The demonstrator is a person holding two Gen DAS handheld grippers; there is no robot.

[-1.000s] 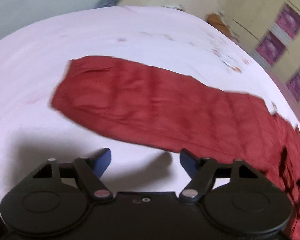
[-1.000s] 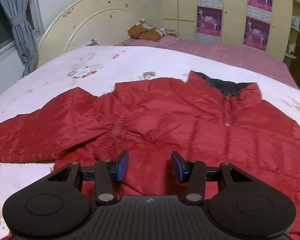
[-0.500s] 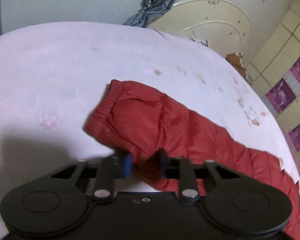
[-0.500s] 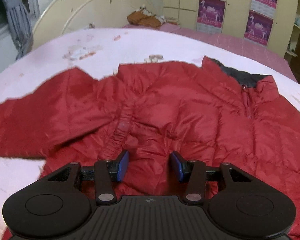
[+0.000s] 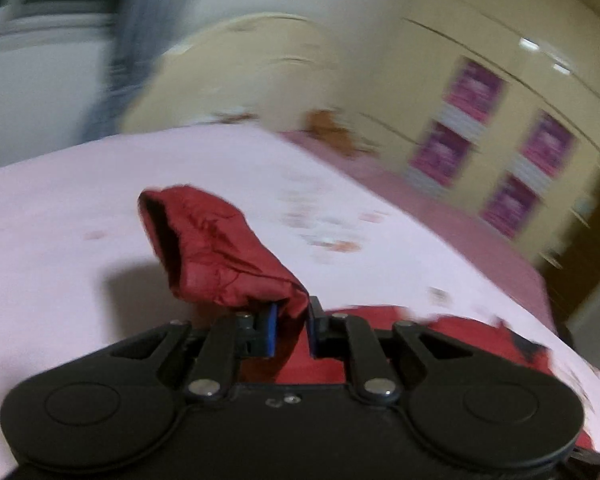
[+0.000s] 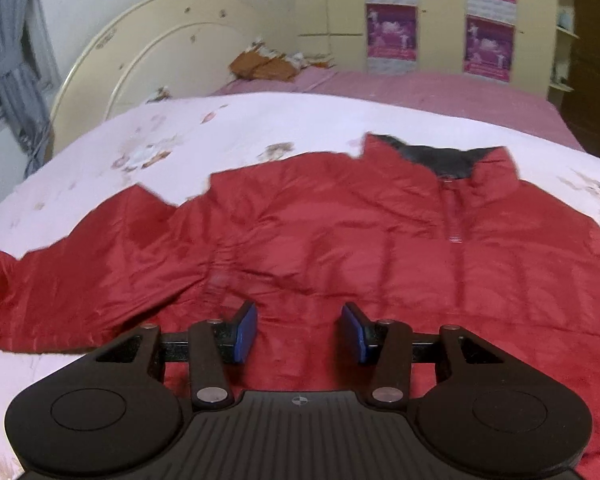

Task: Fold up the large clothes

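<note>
No text, label or number is legible anywhere.

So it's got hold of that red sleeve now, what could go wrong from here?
The left gripper pinches only a small bunch of sleeve near the cuff, and the shiny fabric looks slippery, so it might slide out mid-fold. The right gripper hangs open above the jacket, holding nothing down, so pulling the sleeve could drag the whole body across the bedsheet and wrinkle it. The left view is blurred, suggesting a fast swing that could land the sleeve crooked.
</note>
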